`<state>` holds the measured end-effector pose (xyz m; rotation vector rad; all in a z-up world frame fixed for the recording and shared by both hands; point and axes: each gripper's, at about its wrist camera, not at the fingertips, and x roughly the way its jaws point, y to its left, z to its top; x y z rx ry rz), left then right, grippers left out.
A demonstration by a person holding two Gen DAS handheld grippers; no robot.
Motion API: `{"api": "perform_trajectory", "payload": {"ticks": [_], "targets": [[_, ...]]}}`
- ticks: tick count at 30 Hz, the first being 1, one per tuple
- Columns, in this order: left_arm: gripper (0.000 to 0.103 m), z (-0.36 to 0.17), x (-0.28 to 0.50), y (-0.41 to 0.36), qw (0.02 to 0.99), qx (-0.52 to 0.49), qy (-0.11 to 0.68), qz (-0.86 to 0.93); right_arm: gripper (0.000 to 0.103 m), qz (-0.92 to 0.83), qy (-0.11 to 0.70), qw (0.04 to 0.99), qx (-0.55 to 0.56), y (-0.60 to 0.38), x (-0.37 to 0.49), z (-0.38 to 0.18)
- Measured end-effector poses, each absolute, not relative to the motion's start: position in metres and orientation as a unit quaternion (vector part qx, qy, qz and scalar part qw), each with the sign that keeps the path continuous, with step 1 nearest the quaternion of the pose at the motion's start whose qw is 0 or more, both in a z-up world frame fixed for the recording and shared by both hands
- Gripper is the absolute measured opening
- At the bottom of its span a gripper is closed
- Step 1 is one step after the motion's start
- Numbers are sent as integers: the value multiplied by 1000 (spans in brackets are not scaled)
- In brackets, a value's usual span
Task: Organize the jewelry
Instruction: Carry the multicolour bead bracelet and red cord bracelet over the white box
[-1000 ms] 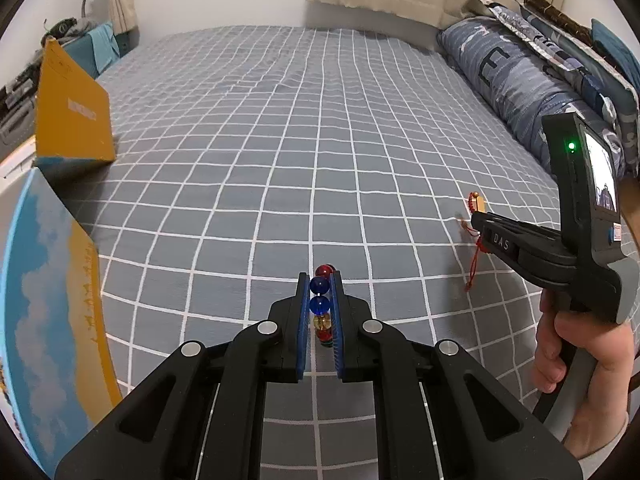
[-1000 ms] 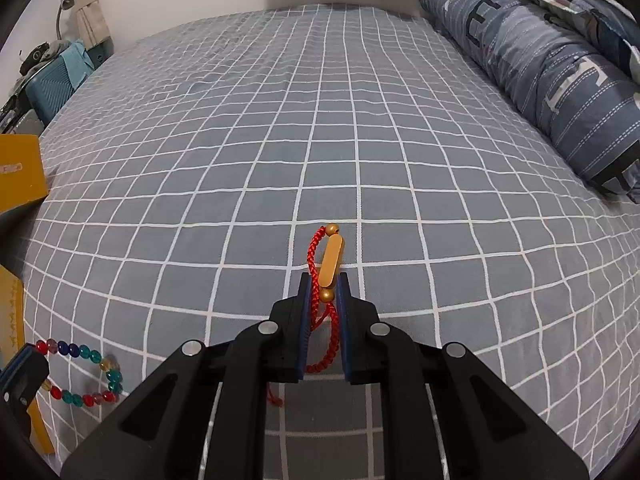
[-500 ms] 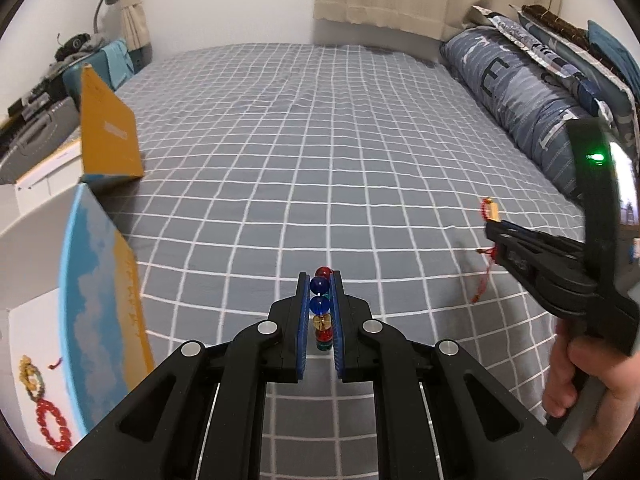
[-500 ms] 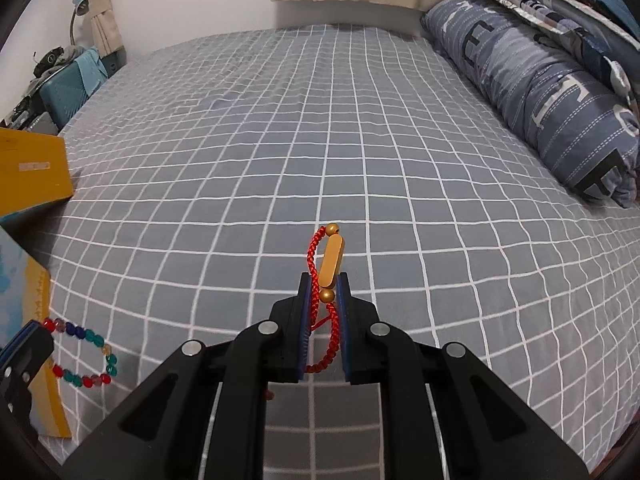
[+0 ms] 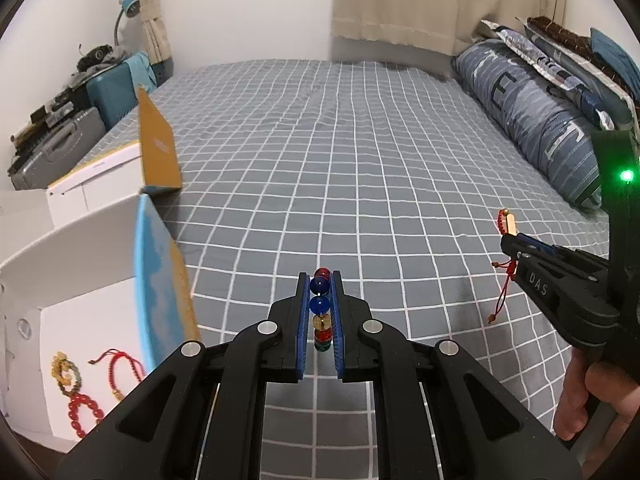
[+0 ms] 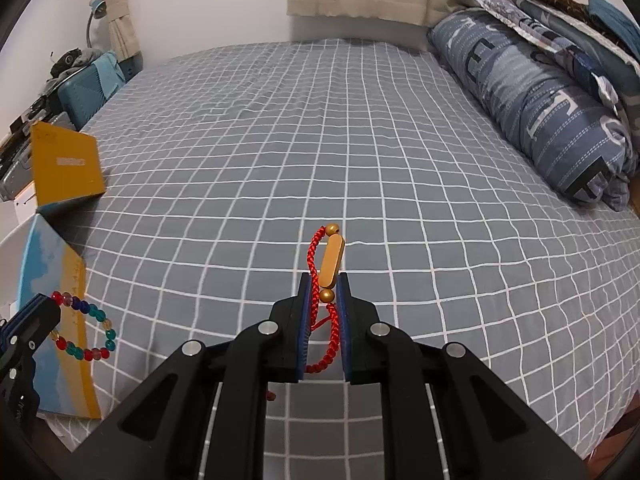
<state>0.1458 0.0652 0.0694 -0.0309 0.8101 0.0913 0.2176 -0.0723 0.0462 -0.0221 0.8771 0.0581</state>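
My left jaws [image 5: 320, 312] pinch the bead bracelet [image 5: 321, 308]; my right jaws [image 6: 325, 312] pinch the red cord bracelet [image 6: 326, 280]. The open white box [image 5: 80, 280] lies at eight o'clock, nearer my left hand.

A grey checked bed [image 5: 360, 152] fills the room, beige curtains [image 5: 440, 0] behind.

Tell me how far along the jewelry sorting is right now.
Partly done: several bracelets already lie inside the open white box. In hand: the left gripper is shut on the multicolored bead bracelet, the right gripper on the red cord bracelet. Left: getting both into the box; no loose jewelry shows on the bed.
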Motion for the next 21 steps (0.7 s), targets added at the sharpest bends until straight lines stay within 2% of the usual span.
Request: {"api": "perform_trajectory", "payload": {"ticks": [21], "targets": [[9, 127, 67, 170, 928, -55, 350, 118, 12, 99, 383, 918, -34, 30, 162, 104]]}}
